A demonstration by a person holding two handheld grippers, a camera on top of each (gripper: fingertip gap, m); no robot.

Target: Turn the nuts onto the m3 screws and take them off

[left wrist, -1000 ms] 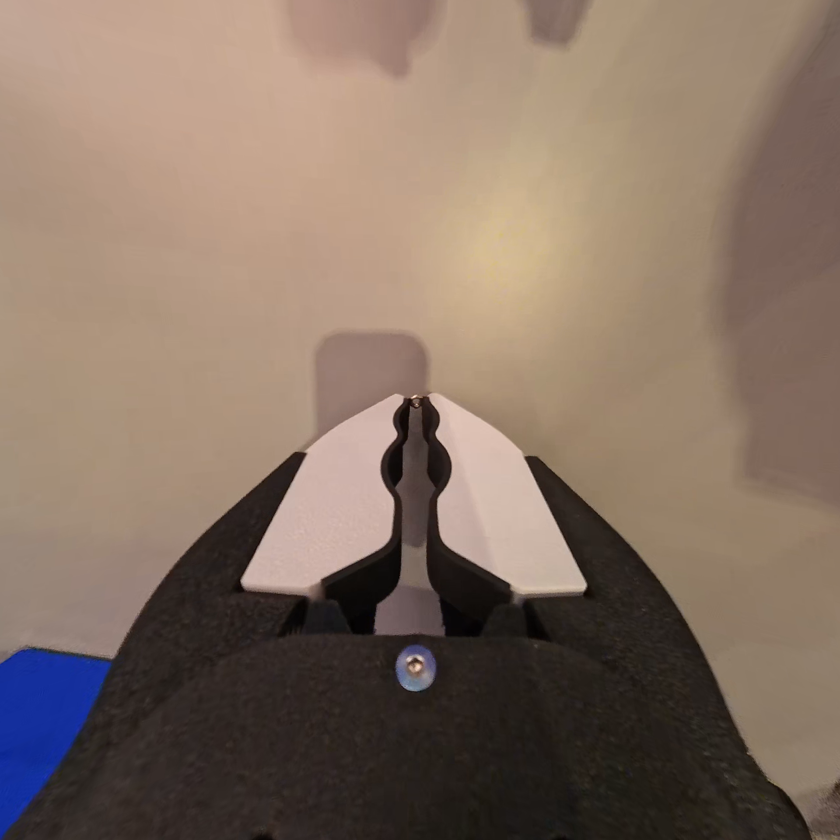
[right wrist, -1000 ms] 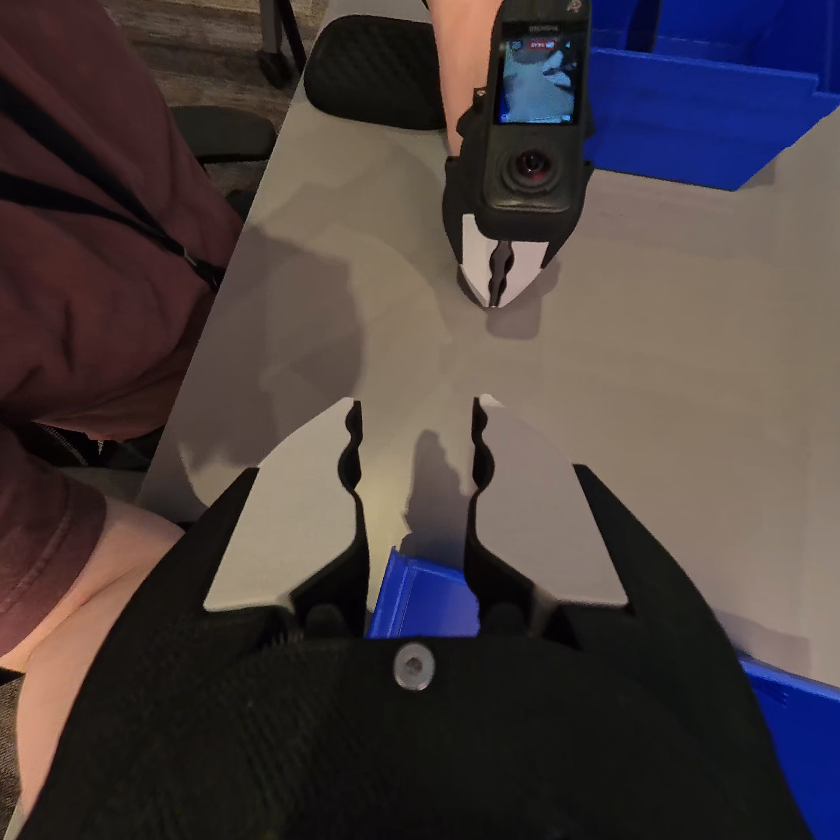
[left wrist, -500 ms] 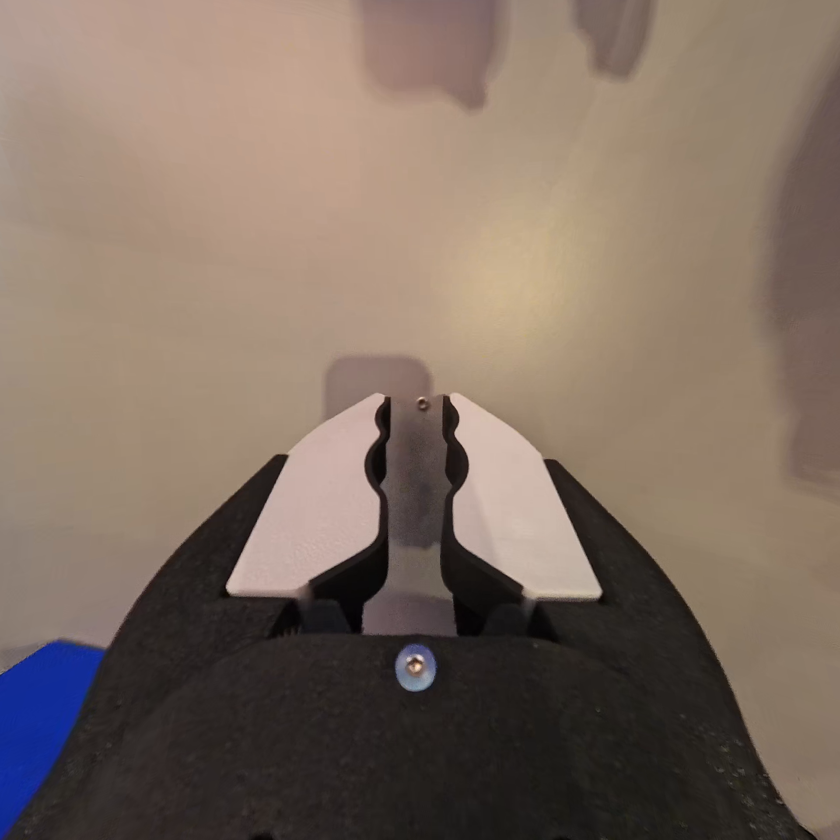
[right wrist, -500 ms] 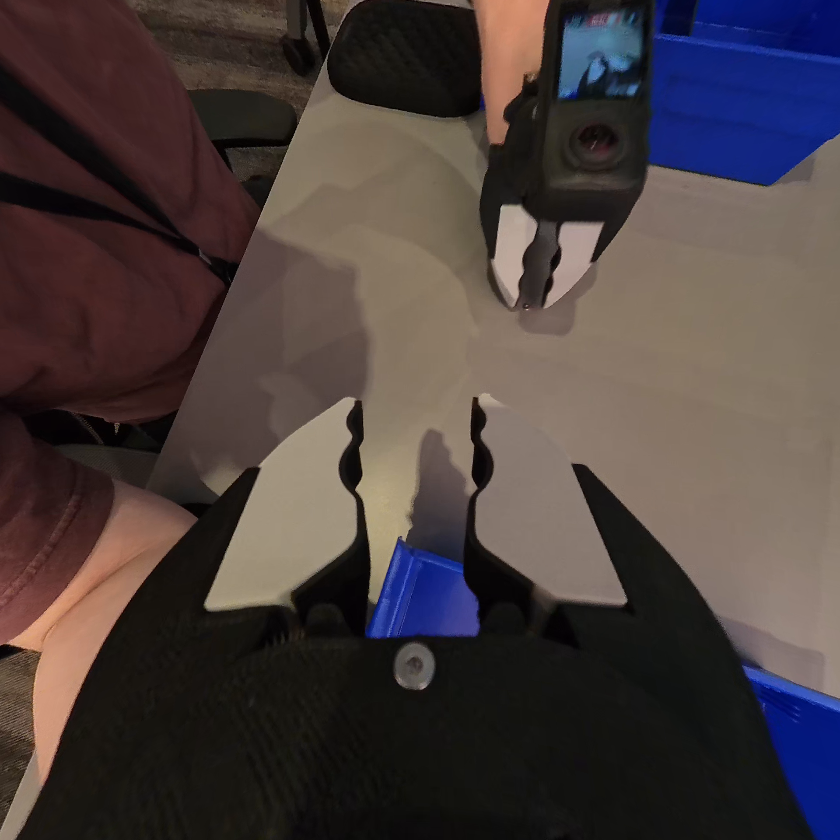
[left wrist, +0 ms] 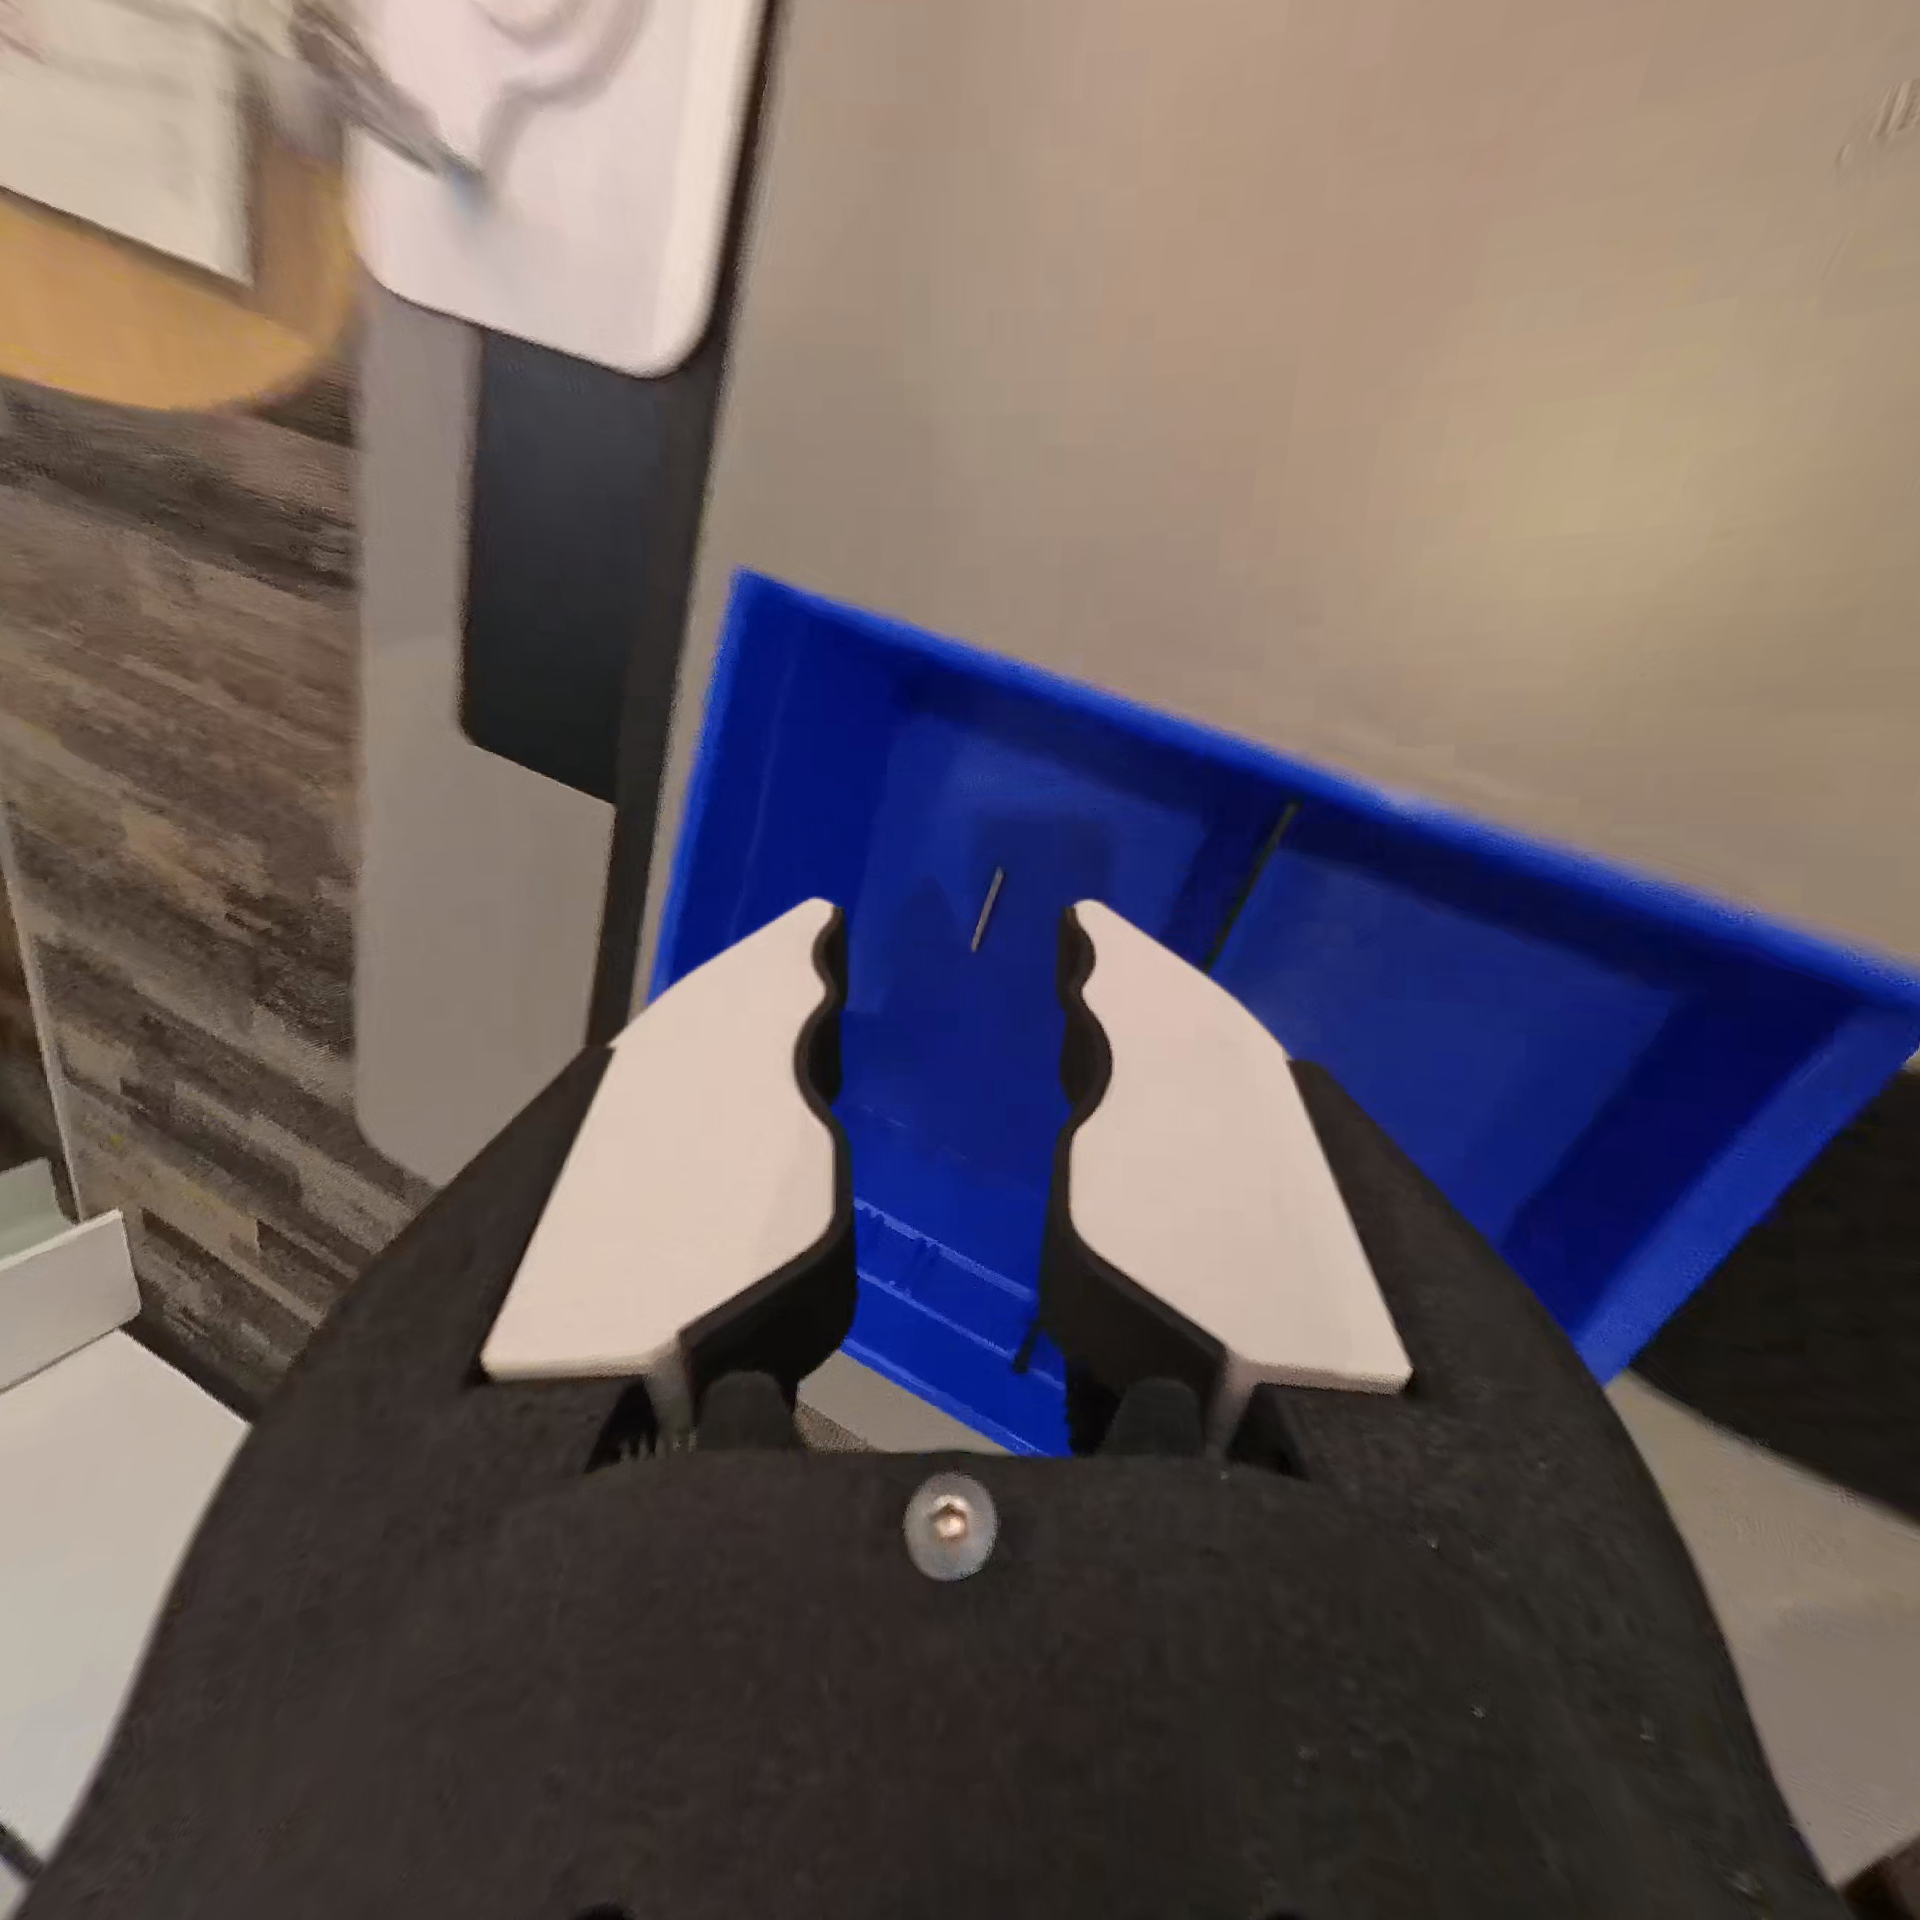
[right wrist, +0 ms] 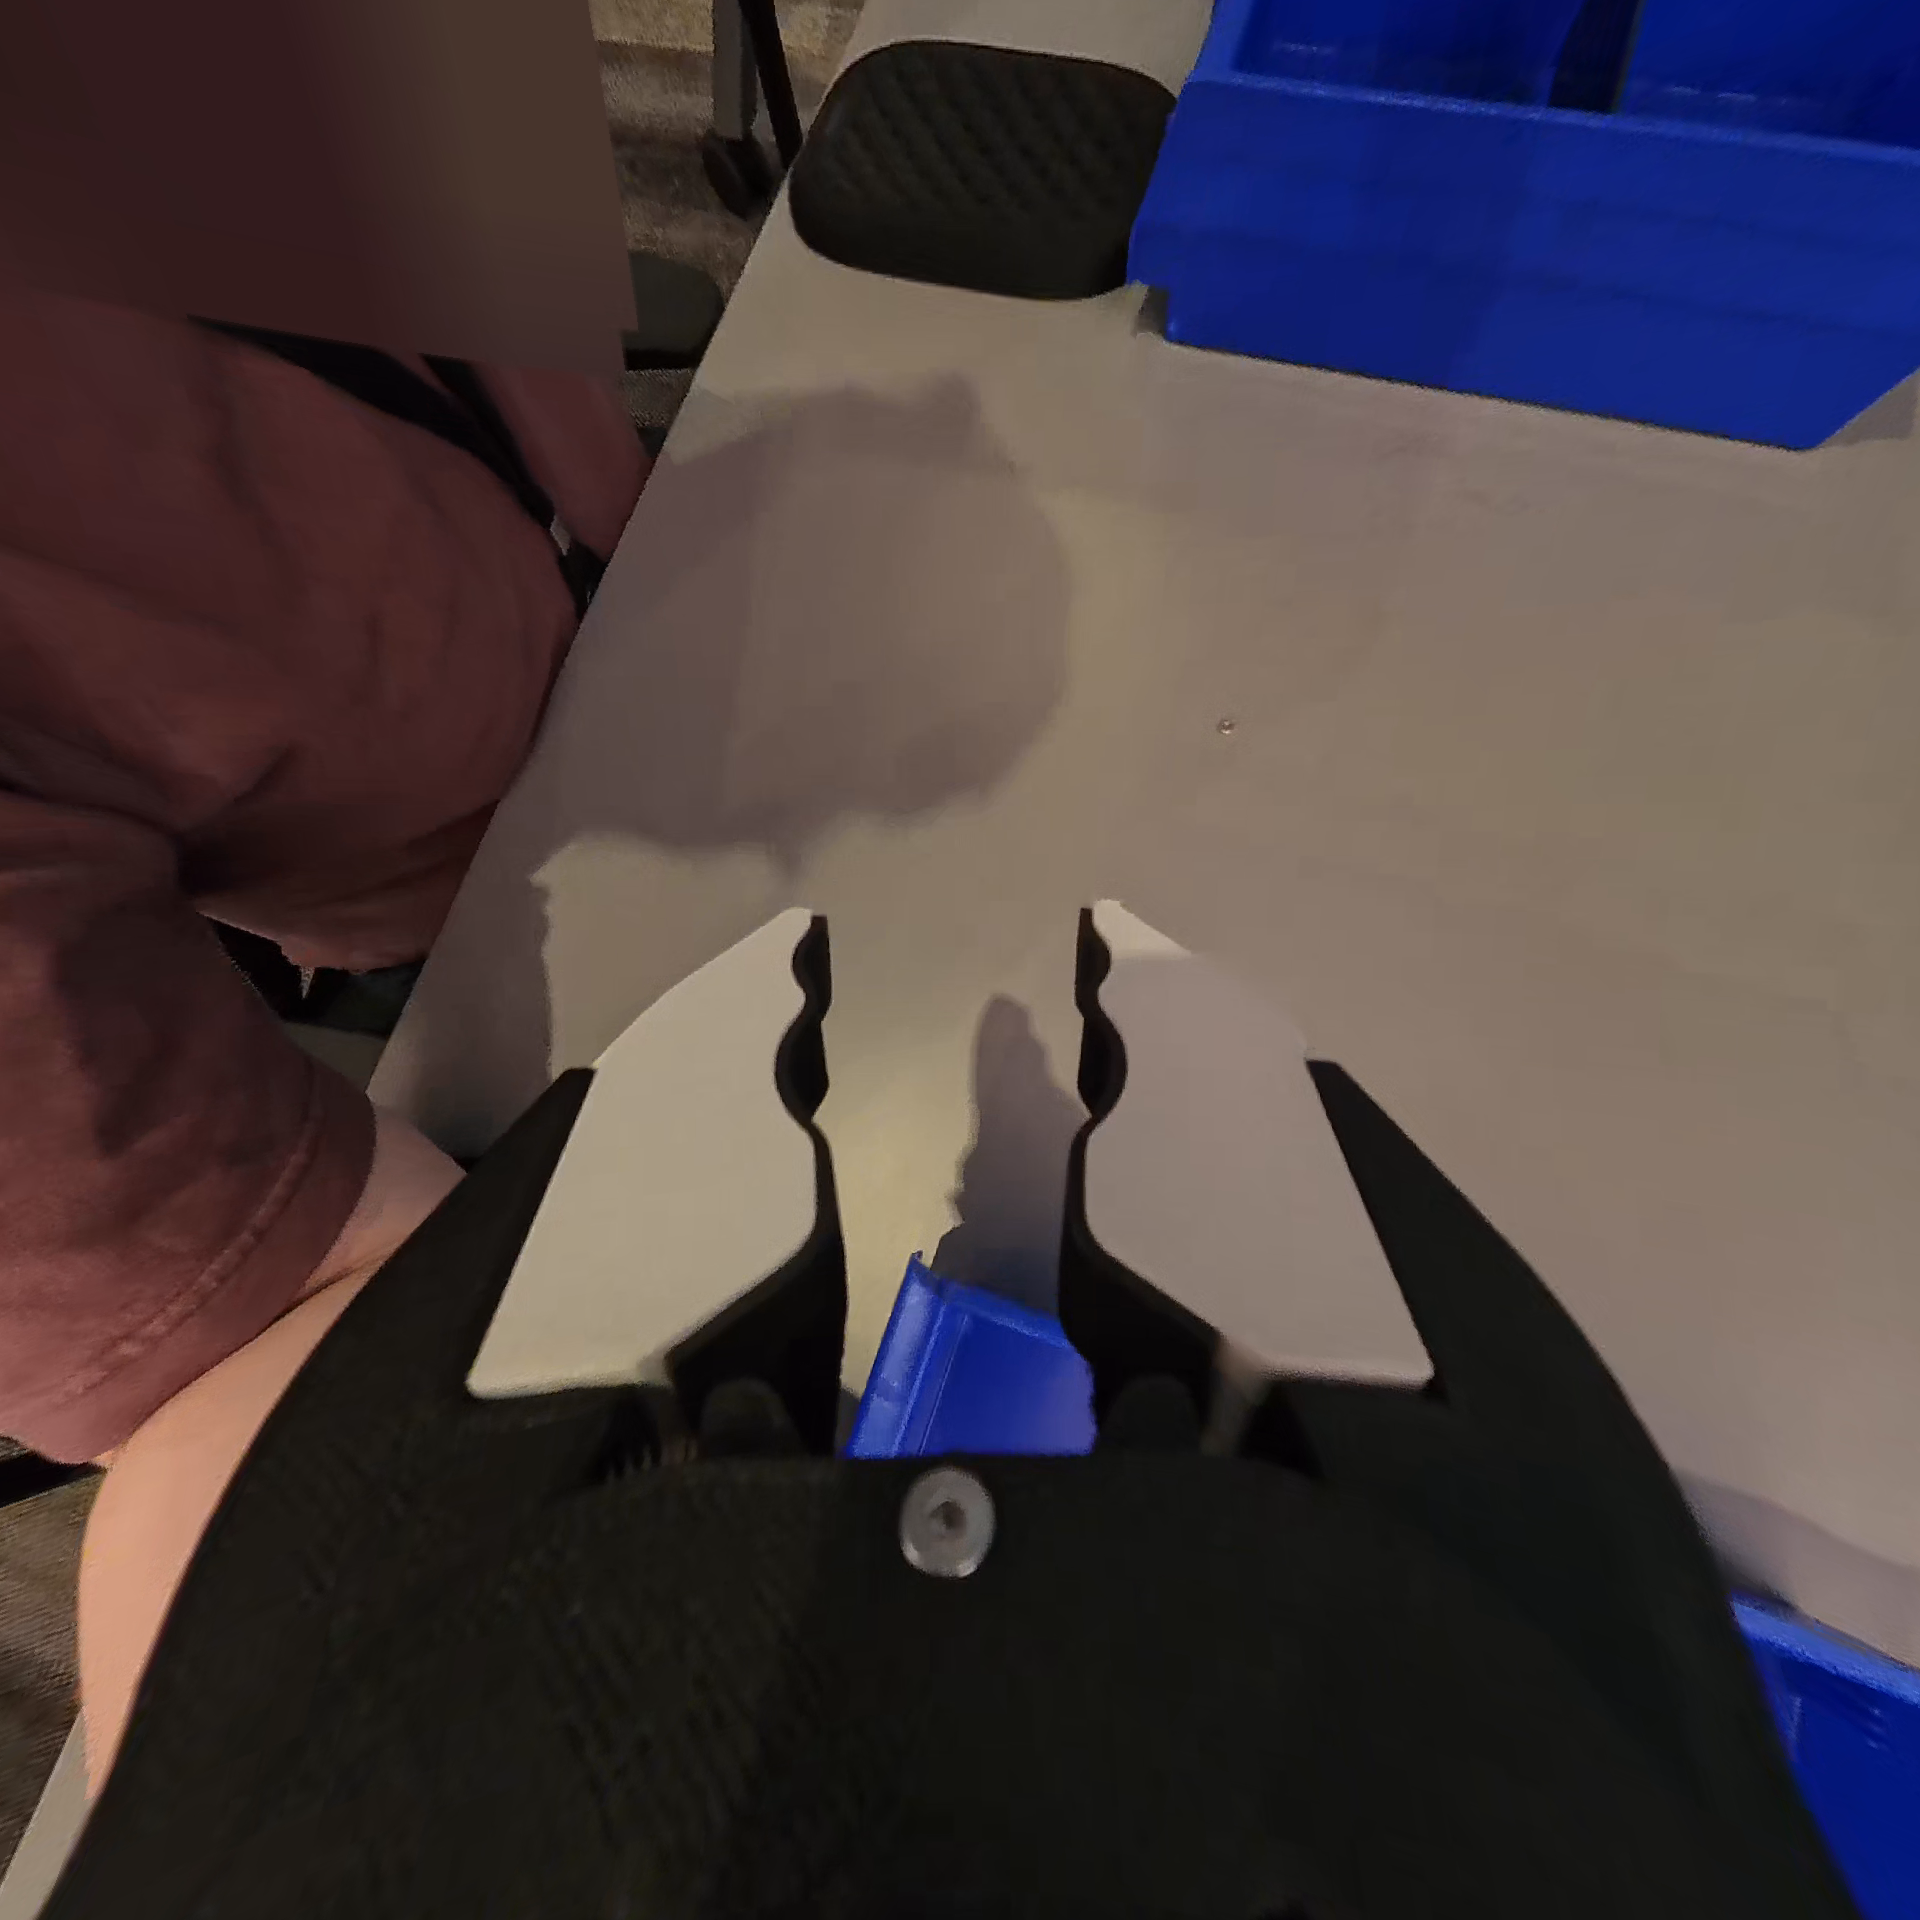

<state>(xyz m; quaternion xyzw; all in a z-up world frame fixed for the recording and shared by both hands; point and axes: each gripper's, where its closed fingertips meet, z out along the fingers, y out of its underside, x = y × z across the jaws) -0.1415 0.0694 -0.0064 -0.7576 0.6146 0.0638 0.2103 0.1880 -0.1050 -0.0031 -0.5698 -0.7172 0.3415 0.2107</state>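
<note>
My left gripper is open and empty, held above a blue divided bin on the grey table. A thin dark screw lies in the bin's left compartment, just beyond the fingertips. My right gripper is open and empty, low over the grey table. A tiny silver nut lies alone on the table, ahead and to the right of the right gripper. The left gripper does not show in the right wrist view.
A second blue bin stands at the table's far right, with a black chair back beside it. A blue bin corner sits under the right gripper. A person in a maroon shirt sits at the table's left edge. Floor lies left of the table edge. There is about 40 cm between the tips of the two grippers. The left tips stand about 15 cm off the thin dark screw.
My left gripper opened, left the small nut on the table, and swung away to above the blue bin. It has gone out of the right wrist view. The right gripper stayed open and nearly still.
</note>
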